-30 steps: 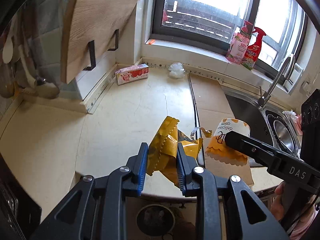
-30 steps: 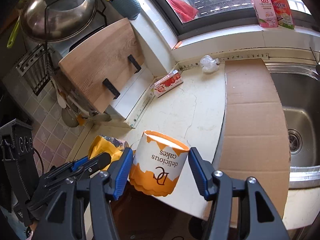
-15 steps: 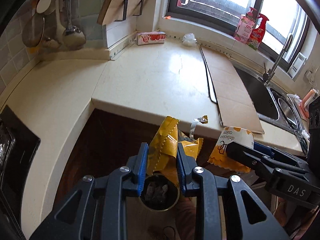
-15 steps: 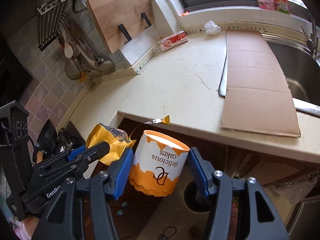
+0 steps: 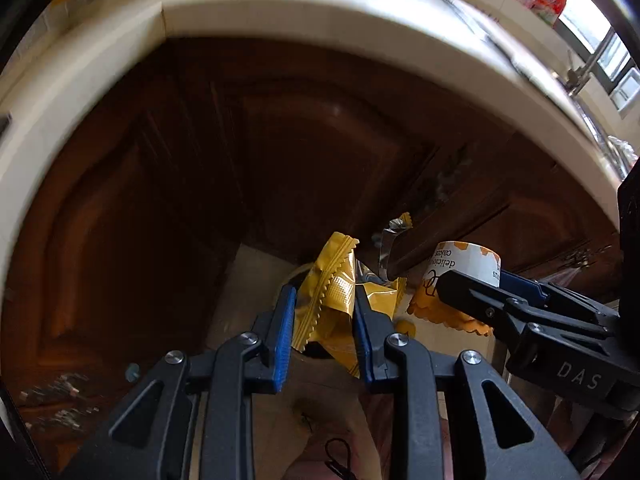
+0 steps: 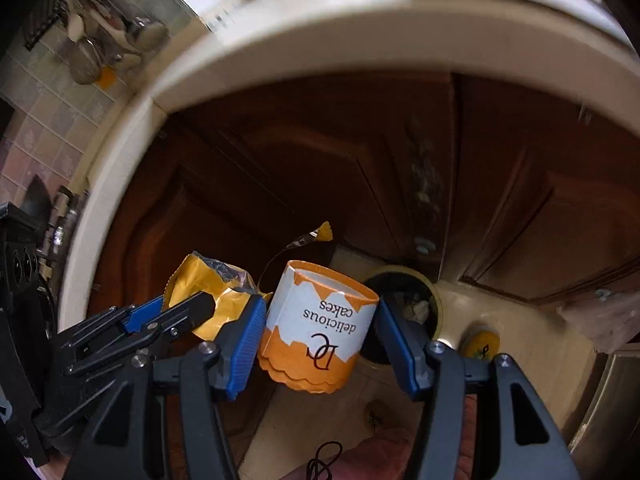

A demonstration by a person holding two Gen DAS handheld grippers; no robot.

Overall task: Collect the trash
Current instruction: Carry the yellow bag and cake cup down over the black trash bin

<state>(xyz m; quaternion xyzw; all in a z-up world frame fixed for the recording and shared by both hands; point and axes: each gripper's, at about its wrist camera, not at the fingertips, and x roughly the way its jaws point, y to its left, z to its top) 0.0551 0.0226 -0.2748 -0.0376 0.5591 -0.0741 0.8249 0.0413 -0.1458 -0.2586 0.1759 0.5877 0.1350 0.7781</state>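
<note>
Nearest the lens of the left wrist camera, the left hand-held gripper (image 5: pixel 324 324) has its blue pads drawn close together, pinching a crumpled yellow snack wrapper (image 5: pixel 334 292) whose crimped edge sticks up above the fingers. A torn silver-lined strip (image 5: pixel 394 228) curls up from the wrapper's top.

Just to its right, the right hand-held gripper (image 6: pixel 320 334) stands about half open, its blue pads pressed against both sides of a white-and-orange paper cake cup (image 6: pixel 320 324) printed "delicious cakes", the lettering upside down in the right wrist view. The cup is held clear of any surface, open end away from the camera. The two grippers sit side by side, the wrapper and cup almost touching.

Below and beyond the cup, on the pale floor (image 6: pixel 516 344), stands a round trash bin (image 6: pixel 416 300) lined in black, with crumpled paper visible inside; the right gripper's finger partly covers its rim. A small yellow lid-like object (image 6: pixel 482 344) lies on the floor just beside the bin; what it is cannot be told.

Behind the bin rise dark brown wooden cabinet doors (image 6: pixel 360 152). Above them curves the cream edge of the worktop (image 6: pixel 304 48), blurred by motion. At the far left, ladles and spoons (image 6: pixel 120 40) hang against a tiled wall.
</note>
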